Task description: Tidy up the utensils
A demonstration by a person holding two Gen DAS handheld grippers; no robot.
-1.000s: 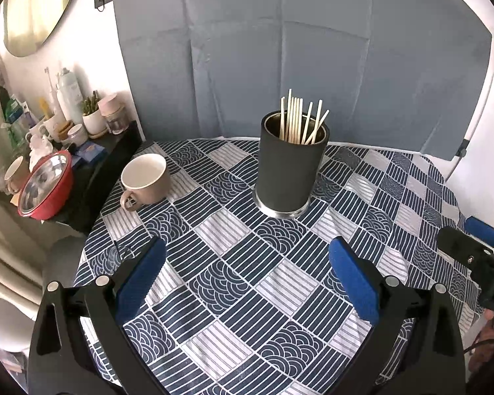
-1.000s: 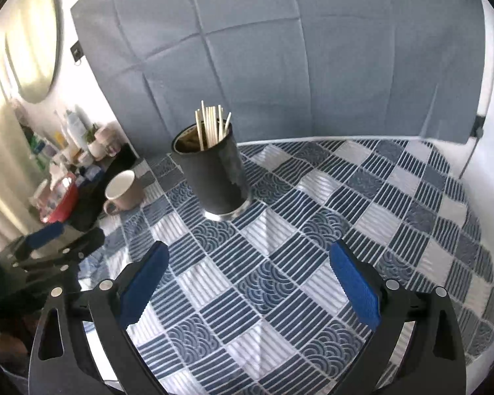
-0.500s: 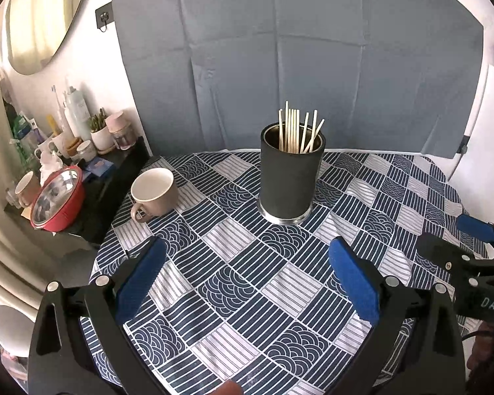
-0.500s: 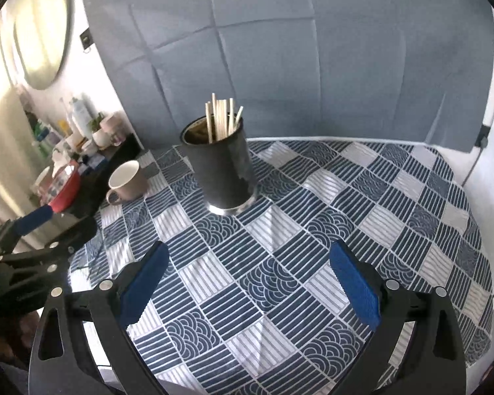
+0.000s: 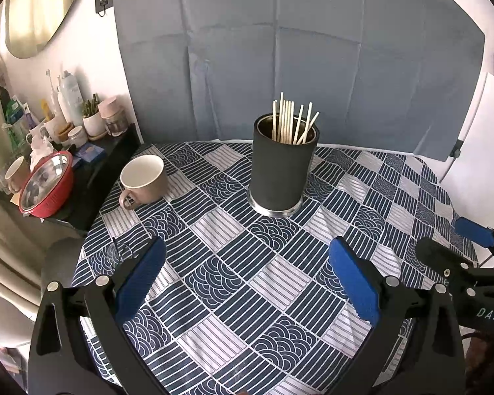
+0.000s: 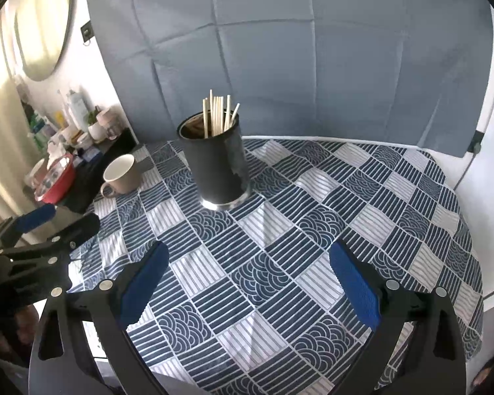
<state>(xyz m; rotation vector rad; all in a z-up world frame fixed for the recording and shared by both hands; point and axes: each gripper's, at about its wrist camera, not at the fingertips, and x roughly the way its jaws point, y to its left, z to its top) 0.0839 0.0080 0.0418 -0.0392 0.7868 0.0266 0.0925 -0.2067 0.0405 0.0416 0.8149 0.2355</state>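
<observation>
A dark cylindrical holder (image 5: 282,168) (image 6: 219,164) stands upright at the far middle of the table, with several pale chopsticks (image 5: 291,121) (image 6: 218,113) sticking out of it. My left gripper (image 5: 247,256) hangs open over the near part of the patterned cloth, well short of the holder, nothing between its blue pads. My right gripper (image 6: 247,258) is also open and empty, to the right of and nearer than the holder. Each gripper shows at the edge of the other's view.
A beige mug (image 5: 144,177) (image 6: 122,174) sits left of the holder. The round table (image 5: 378,197) carries a blue-and-white patterned cloth. A dark side shelf at the left holds a red bowl (image 5: 46,182), bottles and jars. A grey backdrop (image 5: 296,49) hangs behind the table.
Both grippers have drawn back and risen, so the holder and mug look smaller and farther off. Both stay open and empty.
</observation>
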